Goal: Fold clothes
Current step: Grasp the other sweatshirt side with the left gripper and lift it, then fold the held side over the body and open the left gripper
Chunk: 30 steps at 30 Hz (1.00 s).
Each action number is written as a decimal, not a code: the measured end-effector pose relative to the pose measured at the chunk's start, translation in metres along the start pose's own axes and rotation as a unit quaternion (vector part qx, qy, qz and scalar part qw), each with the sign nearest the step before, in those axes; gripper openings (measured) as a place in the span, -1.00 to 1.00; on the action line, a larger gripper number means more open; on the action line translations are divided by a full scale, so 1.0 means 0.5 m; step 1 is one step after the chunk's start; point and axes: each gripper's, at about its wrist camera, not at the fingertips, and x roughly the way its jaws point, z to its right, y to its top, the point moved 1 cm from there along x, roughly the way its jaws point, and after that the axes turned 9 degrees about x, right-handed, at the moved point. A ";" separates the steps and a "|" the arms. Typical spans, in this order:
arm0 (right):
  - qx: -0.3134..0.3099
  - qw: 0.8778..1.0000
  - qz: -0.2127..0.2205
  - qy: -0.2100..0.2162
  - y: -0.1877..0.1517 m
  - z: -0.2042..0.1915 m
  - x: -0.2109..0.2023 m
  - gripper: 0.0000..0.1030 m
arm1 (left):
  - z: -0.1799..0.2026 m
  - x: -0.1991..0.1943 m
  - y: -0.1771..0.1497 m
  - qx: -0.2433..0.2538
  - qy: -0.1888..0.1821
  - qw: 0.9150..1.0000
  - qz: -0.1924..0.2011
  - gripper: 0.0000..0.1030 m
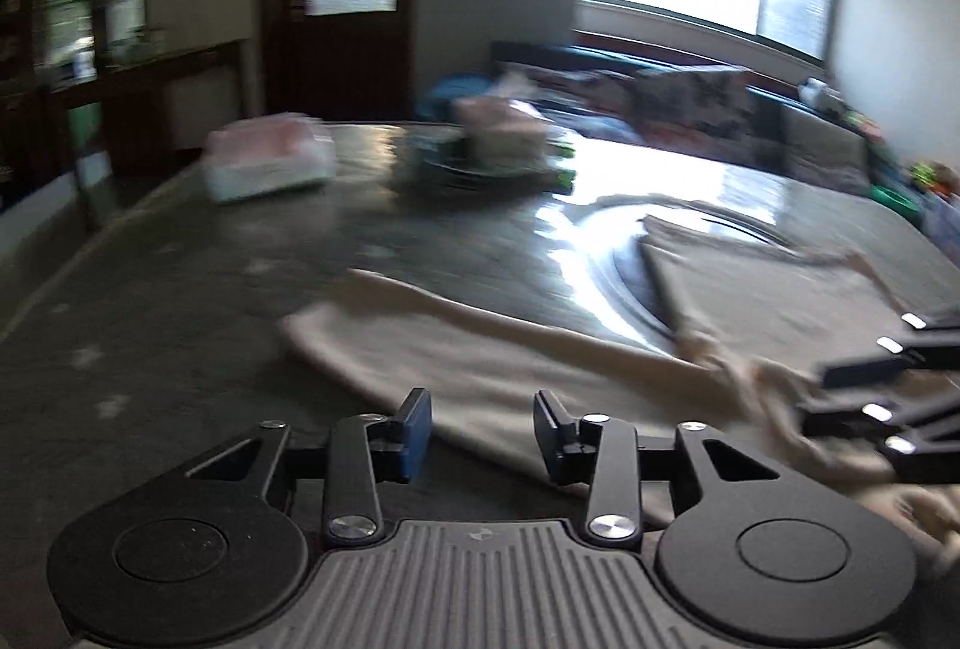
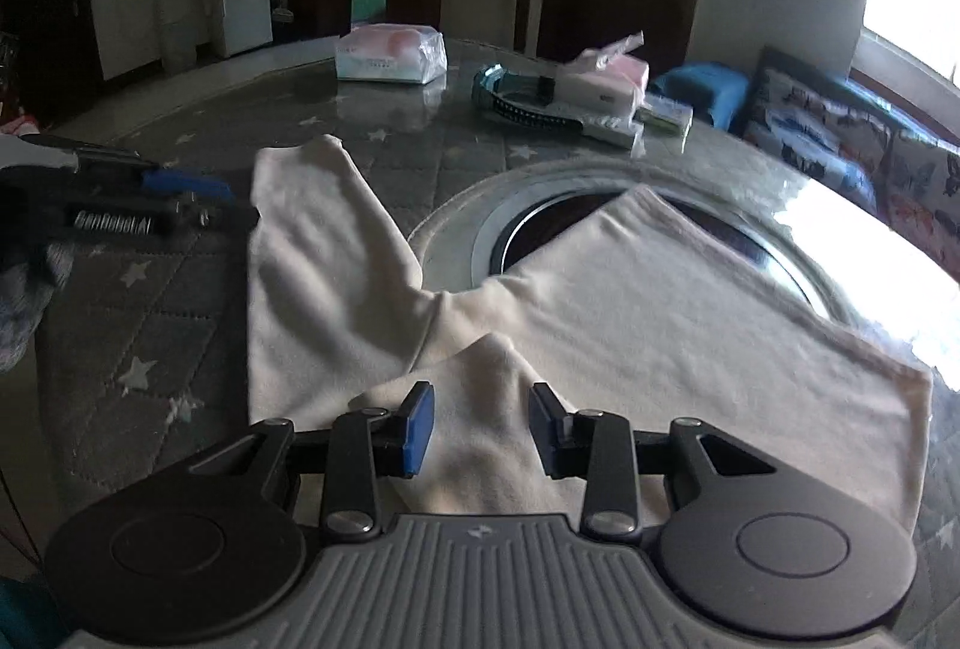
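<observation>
A cream garment [image 2: 600, 313] is spread on the desk [image 2: 180, 325], partly over a round inset at the middle, with a raised fold bunched at its near edge. The right gripper [image 2: 480, 430] is held over that fold, jaws apart and nothing clamped. The left gripper [image 1: 483, 436] is poised at the garment's edge, jaws likewise apart and empty.

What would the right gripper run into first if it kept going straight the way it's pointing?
Most likely the cream garment: a raised fold of it sits right between the open jaws of the right gripper. Depth is hard to judge, but nothing else lies nearer.
</observation>
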 end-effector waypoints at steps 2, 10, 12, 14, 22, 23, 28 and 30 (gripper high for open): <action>-0.006 1.000 -0.008 0.008 -0.005 -0.007 0.002 -0.33 | -0.024 0.010 0.004 -0.017 0.021 1.000 -0.002 -0.02; -0.025 1.000 0.014 0.006 -0.006 -0.026 -0.039 -0.33 | -0.090 0.069 0.014 -0.071 0.067 0.995 -0.026 -0.02; -0.027 0.999 0.020 0.004 -0.006 -0.026 -0.052 -0.33 | -0.100 0.083 0.015 -0.083 0.070 0.994 -0.032 -0.02; -0.025 0.999 0.025 0.000 -0.010 -0.025 -0.065 -0.33 | -0.108 0.095 0.016 -0.091 0.072 0.993 -0.034 -0.06; 0.003 0.999 0.046 -0.016 -0.039 -0.003 -0.113 -0.33 | -0.110 0.109 0.029 -0.107 0.066 0.992 -0.026 -0.83; 0.007 0.999 0.049 -0.019 -0.043 0.001 -0.118 -0.33 | -0.106 0.105 0.033 -0.107 0.062 0.992 -0.022 -0.86; 0.039 0.997 0.061 -0.030 -0.066 0.032 -0.142 -0.33 | -0.051 0.055 0.064 -0.082 0.028 0.996 0.016 -0.90; 0.054 0.996 0.066 -0.036 -0.073 0.048 -0.151 -0.33 | -0.010 0.024 0.079 -0.060 -0.002 0.997 0.038 -0.90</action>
